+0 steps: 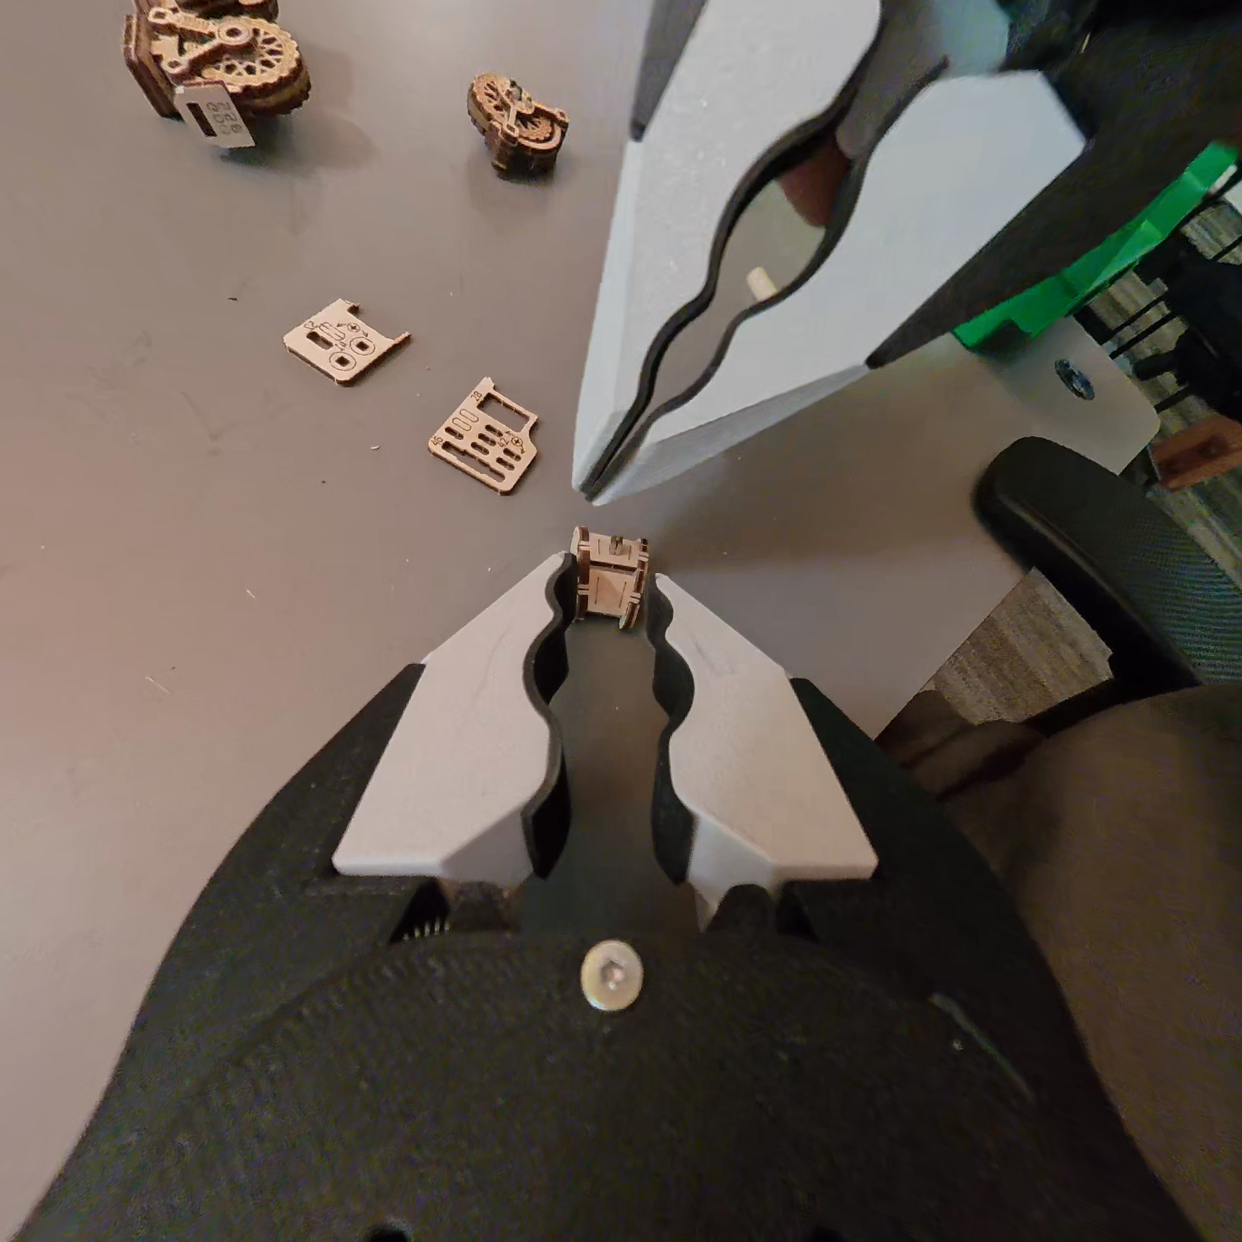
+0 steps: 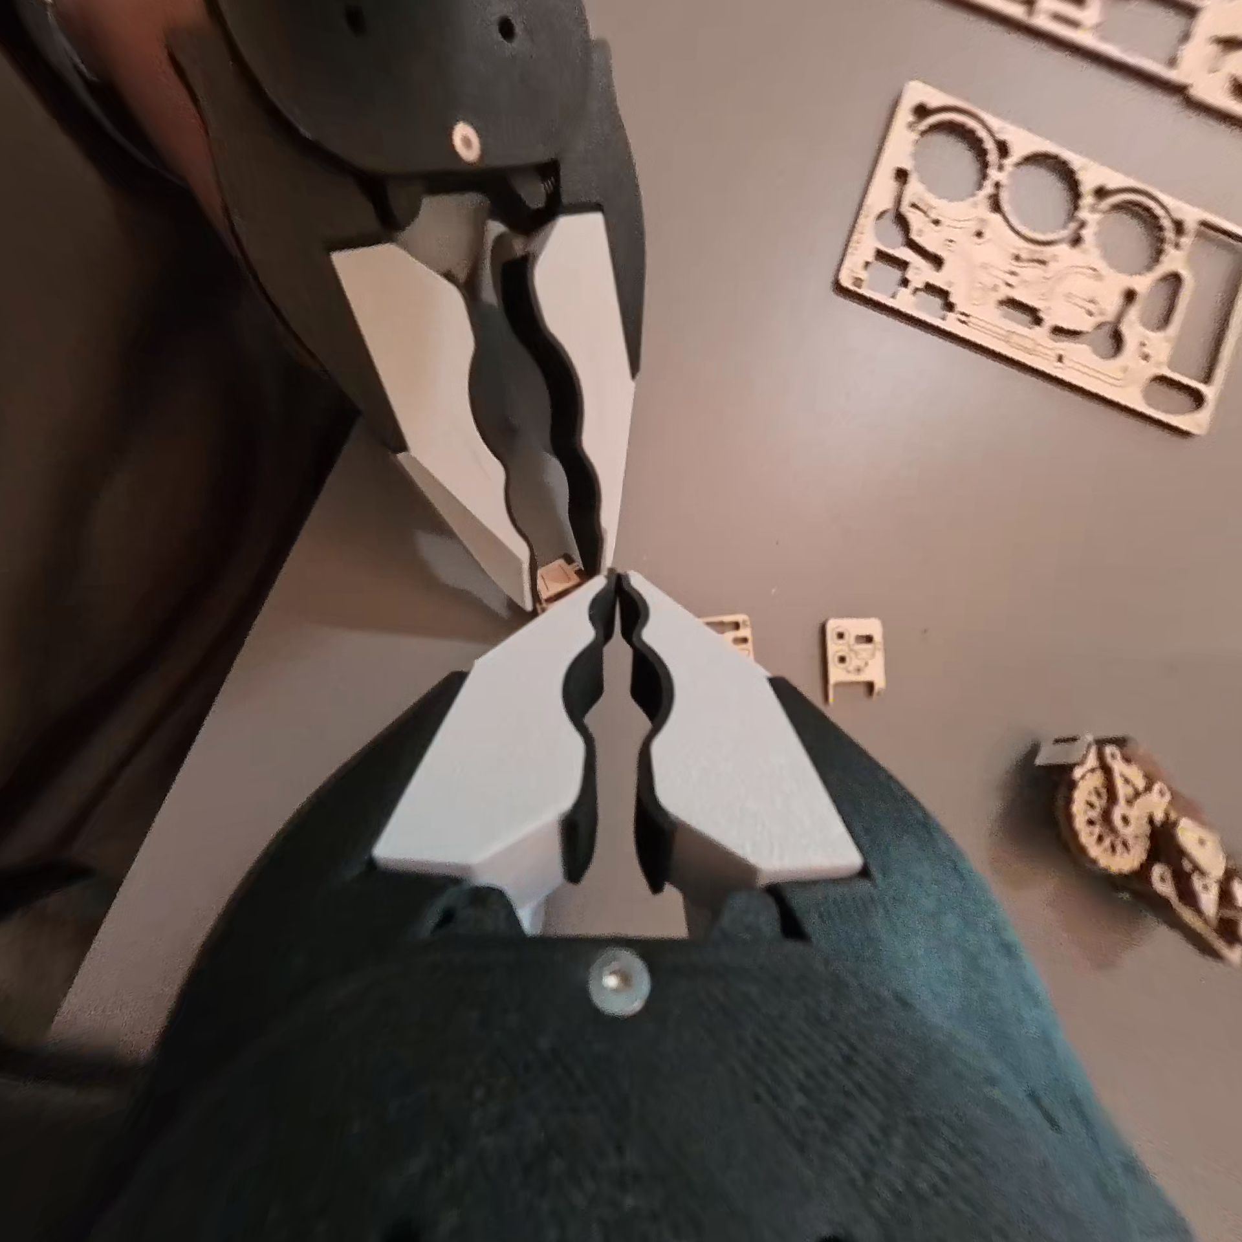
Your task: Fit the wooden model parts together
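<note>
The left gripper (image 1: 608, 578) pinches a tiny wooden box piece (image 1: 610, 579) at its very tips, just above the grey table (image 1: 168, 605) near the front edge. The right gripper (image 2: 616, 583) points at it from the other side, and its tips are pressed together with nothing to be seen between them. Its tip comes very close to the box piece, but it is hard to tell if they touch. The little box looks light and stiff, made of thin wood slotted together, so it could likely snap or pop apart if squeezed hard. The flat side walls seem the best place to hold it, not the small tabs that stick out. On the table lie two flat wooden plates, one with small holes (image 1: 343, 344) and one with slots (image 1: 485, 443). Farther off sit a small wooden motorbike (image 1: 517, 126) and a bigger wooden model (image 1: 215, 57) with a grey tag. A wooden sheet (image 2: 1035, 259) with parts punched out lies on the far side. A black chair (image 1: 1102, 558) stands beside the table.
</note>
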Demonstrator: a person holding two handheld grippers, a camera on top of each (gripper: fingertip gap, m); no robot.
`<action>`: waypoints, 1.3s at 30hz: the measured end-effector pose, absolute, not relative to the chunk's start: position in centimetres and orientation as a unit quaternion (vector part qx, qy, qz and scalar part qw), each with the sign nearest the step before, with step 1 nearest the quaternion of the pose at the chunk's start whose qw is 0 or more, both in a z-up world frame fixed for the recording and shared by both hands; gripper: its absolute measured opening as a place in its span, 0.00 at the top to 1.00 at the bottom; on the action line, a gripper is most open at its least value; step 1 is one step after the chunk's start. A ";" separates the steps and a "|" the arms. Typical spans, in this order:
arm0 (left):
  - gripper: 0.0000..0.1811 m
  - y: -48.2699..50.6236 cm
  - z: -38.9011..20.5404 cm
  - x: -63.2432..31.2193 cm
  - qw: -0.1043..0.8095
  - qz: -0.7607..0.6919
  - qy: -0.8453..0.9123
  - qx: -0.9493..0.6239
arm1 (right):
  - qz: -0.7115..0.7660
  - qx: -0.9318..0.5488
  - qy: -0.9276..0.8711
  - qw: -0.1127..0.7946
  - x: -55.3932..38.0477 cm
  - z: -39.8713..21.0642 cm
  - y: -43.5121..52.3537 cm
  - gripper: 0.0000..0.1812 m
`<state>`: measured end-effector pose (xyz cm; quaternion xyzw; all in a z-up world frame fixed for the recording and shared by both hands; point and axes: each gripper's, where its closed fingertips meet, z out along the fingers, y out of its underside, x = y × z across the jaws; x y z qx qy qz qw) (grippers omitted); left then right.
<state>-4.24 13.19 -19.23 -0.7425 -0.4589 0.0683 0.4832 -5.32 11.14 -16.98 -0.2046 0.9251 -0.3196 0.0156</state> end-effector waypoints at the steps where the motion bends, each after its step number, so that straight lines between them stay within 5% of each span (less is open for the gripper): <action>1: 0.90 13.2 -19.2 -4.2 0.484 0.067 -0.459 -0.742 | -0.335 -0.194 0.922 0.001 -5.5 -17.3 11.4 1.00; 9: 0.90 13.2 -19.3 -4.2 0.481 0.072 -0.457 -0.744 | -0.454 -0.120 0.883 -0.018 -4.8 -16.7 11.3 1.00; 39: 0.90 13.2 -19.3 -4.3 0.480 0.075 -0.460 -0.743 | -0.430 -0.093 0.898 0.023 -4.2 -18.1 11.9 1.00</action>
